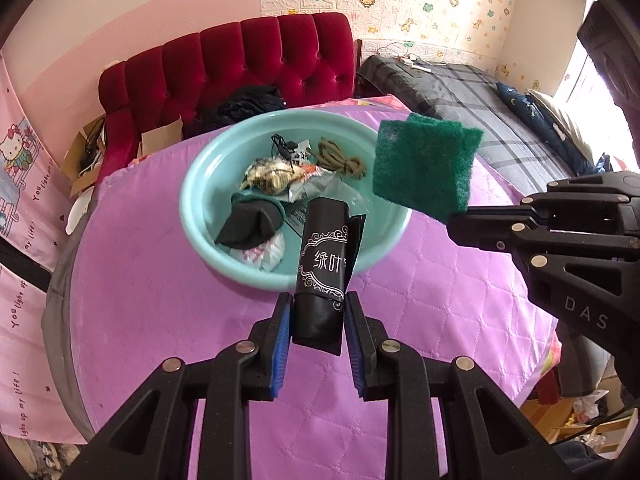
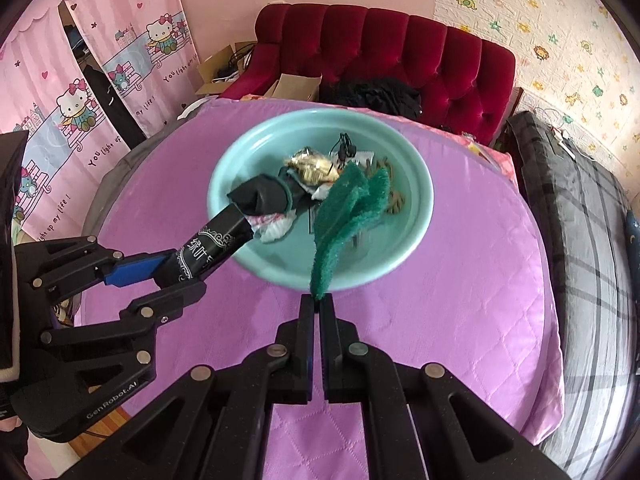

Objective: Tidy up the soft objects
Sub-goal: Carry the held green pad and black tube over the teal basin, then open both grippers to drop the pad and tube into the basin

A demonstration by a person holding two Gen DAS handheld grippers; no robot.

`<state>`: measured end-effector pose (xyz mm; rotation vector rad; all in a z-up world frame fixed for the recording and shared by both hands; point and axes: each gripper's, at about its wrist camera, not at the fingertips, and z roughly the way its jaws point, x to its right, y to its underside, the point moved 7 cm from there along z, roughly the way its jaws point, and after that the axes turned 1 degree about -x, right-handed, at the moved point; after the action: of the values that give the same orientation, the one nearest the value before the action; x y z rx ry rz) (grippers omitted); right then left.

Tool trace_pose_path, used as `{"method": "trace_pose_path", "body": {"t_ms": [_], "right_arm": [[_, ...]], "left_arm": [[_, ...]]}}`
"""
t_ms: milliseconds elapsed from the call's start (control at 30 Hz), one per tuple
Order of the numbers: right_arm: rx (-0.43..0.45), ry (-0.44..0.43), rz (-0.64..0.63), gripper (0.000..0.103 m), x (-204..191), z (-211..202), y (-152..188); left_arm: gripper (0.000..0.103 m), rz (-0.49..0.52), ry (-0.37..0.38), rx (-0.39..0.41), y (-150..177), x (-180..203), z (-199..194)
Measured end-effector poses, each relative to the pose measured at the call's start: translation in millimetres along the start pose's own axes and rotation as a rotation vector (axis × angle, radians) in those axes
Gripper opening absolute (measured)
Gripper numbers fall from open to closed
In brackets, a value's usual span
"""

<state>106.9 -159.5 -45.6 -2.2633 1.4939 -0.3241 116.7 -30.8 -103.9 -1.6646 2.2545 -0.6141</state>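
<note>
left hand-held gripper (image 1: 316,320) pinching 1 black pouch (image 1: 324,256) | right hand-held gripper (image 2: 318,306) pinching 1 green scouring pad (image 2: 344,216)

The left gripper (image 1: 316,320) clamps a black pouch (image 1: 324,264) above the quilt (image 1: 160,280). The right gripper (image 1: 460,220) pinches a green pad (image 1: 424,164) beside the basin (image 1: 200,188).

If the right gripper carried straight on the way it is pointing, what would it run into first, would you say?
Probably the near rim of the teal basin: the right gripper, shut on the green scouring pad, points down towards it. Depth is hard to judge.
</note>
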Motion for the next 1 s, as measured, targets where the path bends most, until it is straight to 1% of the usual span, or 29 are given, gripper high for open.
{"method": "trace_pose_path", "body": {"t_ms": [533, 1000], "right_arm": [[-0.025, -0.005, -0.038, 0.001, 12.6, 36.7, -58.5], [-0.067, -0.012, -0.039, 0.001, 31.8, 79.7, -97.0]], "left_arm": [[0.028, 0.005, 0.002, -0.022, -47.6, -17.1, 39.3], [0.028, -0.014, -0.005, -0.044, -88.0, -38.4, 79.8]]}}
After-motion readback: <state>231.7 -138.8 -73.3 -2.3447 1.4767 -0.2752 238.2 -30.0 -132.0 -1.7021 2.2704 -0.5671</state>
